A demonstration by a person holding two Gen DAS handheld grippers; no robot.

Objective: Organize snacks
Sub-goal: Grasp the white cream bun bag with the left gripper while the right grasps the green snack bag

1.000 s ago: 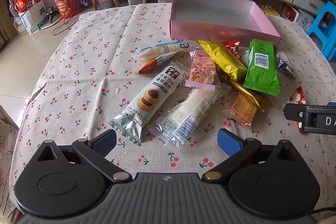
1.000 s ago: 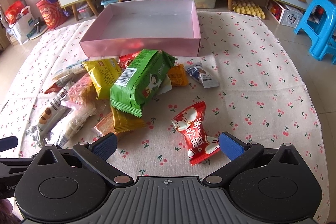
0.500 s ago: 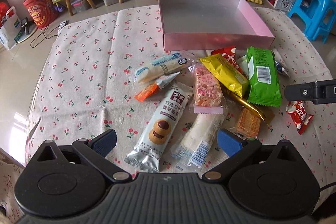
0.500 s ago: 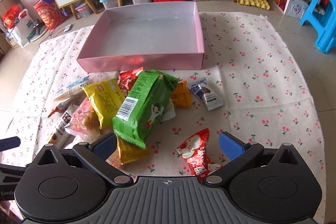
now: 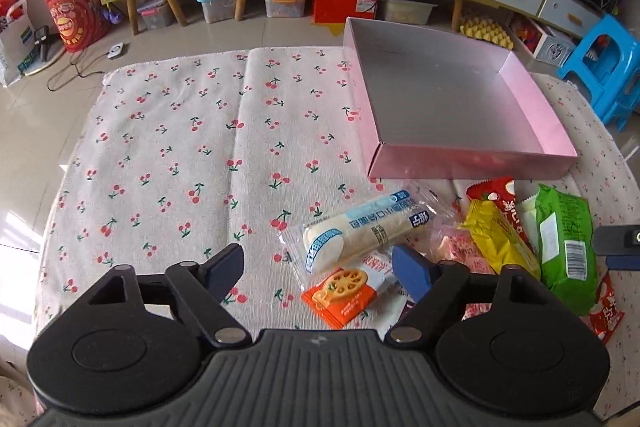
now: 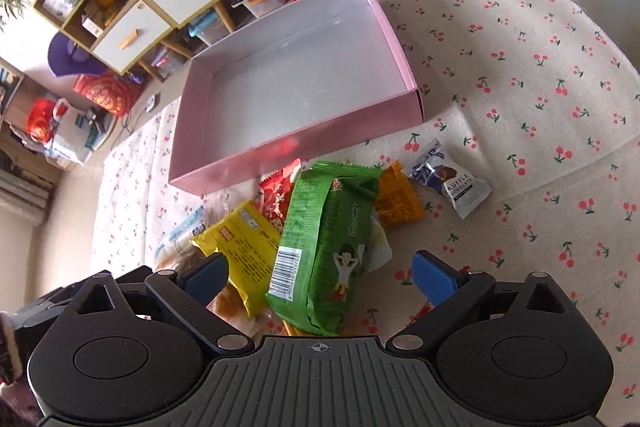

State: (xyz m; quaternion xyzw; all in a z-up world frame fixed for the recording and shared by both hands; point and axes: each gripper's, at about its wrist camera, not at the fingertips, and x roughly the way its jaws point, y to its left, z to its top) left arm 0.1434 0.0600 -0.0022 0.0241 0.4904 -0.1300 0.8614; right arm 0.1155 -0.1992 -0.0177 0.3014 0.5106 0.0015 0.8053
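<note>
While the pink box (image 5: 472,163) sits empty at the far side of the cloth (image 5: 192,155), every snack lies outside it, heaped just in front of its near wall.

Left gripper (image 5: 318,269): jaws have just been closing but stand apart, pads pressing on nothing. The orange packet (image 5: 340,293) and the end of the white roll (image 5: 360,233) lie between them.

Right gripper (image 6: 320,277): jaws wide, narrowing slightly, nothing clamped. The green pack (image 6: 324,247) lies between them, atop the pile, with the yellow pack (image 6: 244,247) touching its left side. The chocolate (image 6: 452,183) lies apart to the right.

Judgement: sorting not begun; both hands look set for a first pick.

Risks:
- Left jaws straddle two wrappers. Closing here may catch the roll's clear film along with the orange packet, dragging both.
- Green pack is puffy and slick; a pinch near its end could let it slip or swing out.
- It overlaps its neighbours, so lifting it may tip the pile and scatter pieces.
- The grippers work near each other; the right one's body shows at the edge of the left view. Moving together toward the box could make them collide.
- Cloth is loose; a low pad could snag it.
</note>
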